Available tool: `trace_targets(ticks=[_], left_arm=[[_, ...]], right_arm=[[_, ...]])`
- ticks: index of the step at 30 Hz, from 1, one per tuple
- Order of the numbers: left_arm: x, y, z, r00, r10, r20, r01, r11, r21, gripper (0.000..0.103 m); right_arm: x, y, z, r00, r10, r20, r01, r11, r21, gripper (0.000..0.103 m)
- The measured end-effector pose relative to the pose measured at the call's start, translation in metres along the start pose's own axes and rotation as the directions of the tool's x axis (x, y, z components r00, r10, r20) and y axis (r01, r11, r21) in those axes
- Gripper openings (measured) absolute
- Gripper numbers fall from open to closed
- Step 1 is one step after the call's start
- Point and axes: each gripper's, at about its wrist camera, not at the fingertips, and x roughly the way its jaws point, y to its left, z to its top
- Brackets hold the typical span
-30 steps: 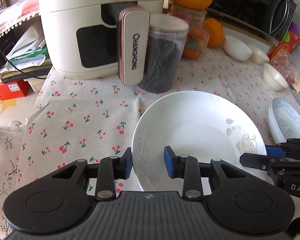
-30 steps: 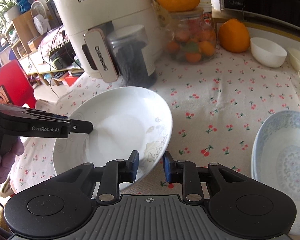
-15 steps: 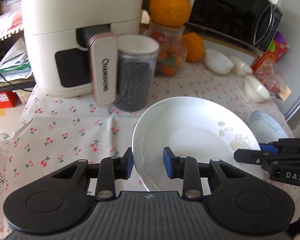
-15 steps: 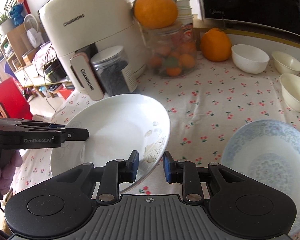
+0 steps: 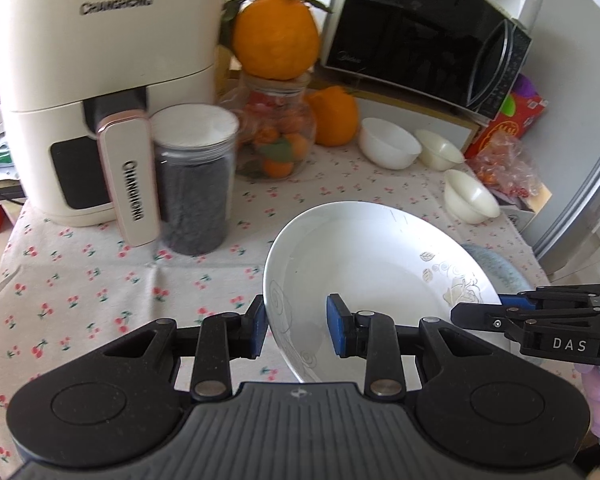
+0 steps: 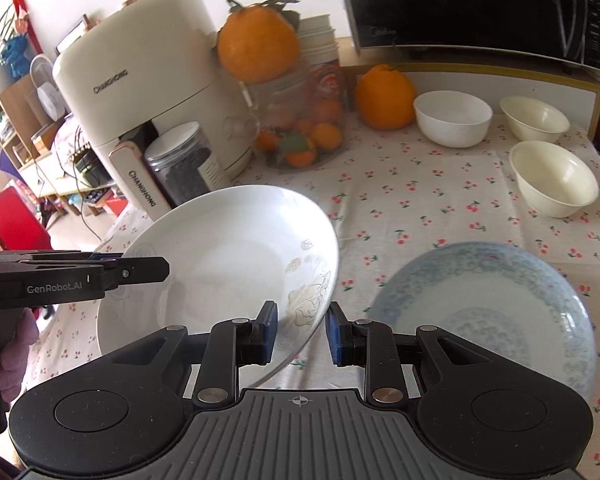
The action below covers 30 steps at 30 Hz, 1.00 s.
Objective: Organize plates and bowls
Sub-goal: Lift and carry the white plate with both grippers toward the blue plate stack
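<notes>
Two grippers, left gripper (image 5: 298, 330) and right gripper (image 6: 302, 332), pinch the white plate (image 6: 220, 264) by opposite rims; it looks hard, slippery and breakable.

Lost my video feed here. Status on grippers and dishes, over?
Left gripper and right gripper both shut on the white plate, held tilted above the table. Blue patterned plate lies right of it. Nothing between them.
</notes>
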Motion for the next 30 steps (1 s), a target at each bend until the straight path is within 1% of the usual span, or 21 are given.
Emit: trace_targets(ticks=[5, 14, 22, 30], left_arm=[[0.005, -0.015, 0.004, 1.000, -0.021, 0.012, 0.021, 1.000, 0.015, 0.028], [0.017, -0.042, 0.009, 0.999, -0.054, 0.003, 0.054, 0.998, 0.046, 0.028], [0.031, -0.067, 0.011, 0.997, -0.075, -0.017, 0.076, 0.994, 0.078, 0.028], [0.046, -0.093, 0.008, 0.995, -0.084, -0.060, 0.091, 0.988, 0.124, 0.028]], right_arm=[[-0.010, -0.021, 0.003, 1.000, 0.008, 0.000, -0.008, 0.998, 0.058, 0.026], [-0.025, -0.051, 0.004, 1.000, -0.017, 0.020, 0.015, 0.996, 0.086, 0.026], [-0.036, -0.078, 0.003, 0.998, -0.048, 0.034, 0.044, 0.993, 0.113, 0.026], [-0.047, -0.103, -0.001, 0.996, -0.081, 0.036, 0.076, 0.989, 0.125, 0.026]])
